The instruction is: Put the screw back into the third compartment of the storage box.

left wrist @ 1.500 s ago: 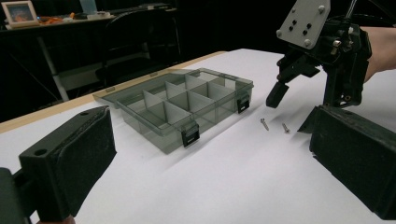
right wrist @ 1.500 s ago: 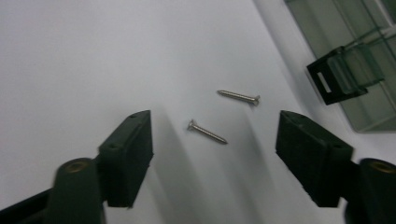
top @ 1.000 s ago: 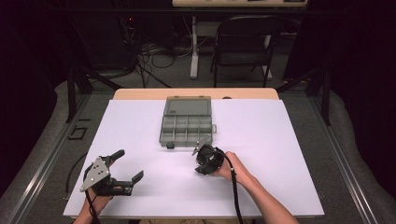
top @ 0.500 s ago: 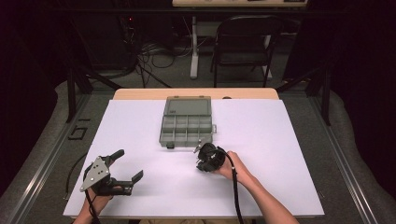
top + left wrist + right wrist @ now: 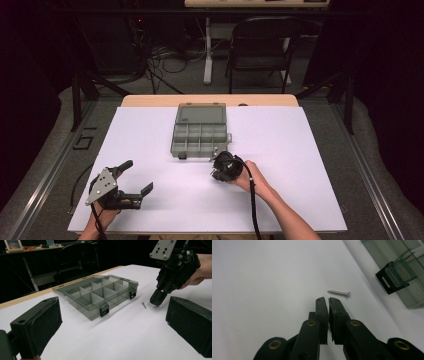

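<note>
Screw (image 5: pixel 339 292) lies loose just beyond the closed right gripper (image 5: pixel 326 300).

This looks like a lab or recording studio set up for handling trials. A counter (image 5: pixel 300 150) covered with a plain white sheet stands among dark surroundings. Behind the counter, cables (image 5: pixel 165 55) lie tangled on a grey floor beside a black folding chair (image 5: pixel 260 45). Black metal struts (image 5: pixel 82 90) brace a frame at the counter's sides.
</note>
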Tool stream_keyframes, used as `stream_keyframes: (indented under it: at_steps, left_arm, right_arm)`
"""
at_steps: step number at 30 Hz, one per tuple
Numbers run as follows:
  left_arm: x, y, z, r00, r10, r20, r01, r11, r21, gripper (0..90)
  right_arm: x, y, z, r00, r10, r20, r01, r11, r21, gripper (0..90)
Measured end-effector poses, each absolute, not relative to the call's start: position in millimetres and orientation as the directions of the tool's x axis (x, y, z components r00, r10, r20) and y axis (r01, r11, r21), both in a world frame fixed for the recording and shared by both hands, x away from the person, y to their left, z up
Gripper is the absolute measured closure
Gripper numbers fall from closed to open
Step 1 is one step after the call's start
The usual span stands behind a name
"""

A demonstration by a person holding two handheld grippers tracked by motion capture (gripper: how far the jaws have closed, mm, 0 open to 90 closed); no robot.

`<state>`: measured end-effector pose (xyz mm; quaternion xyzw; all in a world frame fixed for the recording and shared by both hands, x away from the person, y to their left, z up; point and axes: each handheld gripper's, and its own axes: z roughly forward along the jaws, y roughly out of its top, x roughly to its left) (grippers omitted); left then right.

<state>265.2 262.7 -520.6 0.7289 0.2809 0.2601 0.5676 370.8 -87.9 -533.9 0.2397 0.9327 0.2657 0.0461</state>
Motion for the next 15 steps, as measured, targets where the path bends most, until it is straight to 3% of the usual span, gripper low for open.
stream_keyframes:
  at_steps: [15]
  left_arm:
    - [265.7, 261.8, -521.0, 0.703, 0.708, 0.06, 0.114, -0.195, 0.974, 0.0]
  right_arm:
    - [372.6, -93.8, -520.2, -0.874, 0.485, 0.03, 0.424, 0.732, 0.534, 86.4]
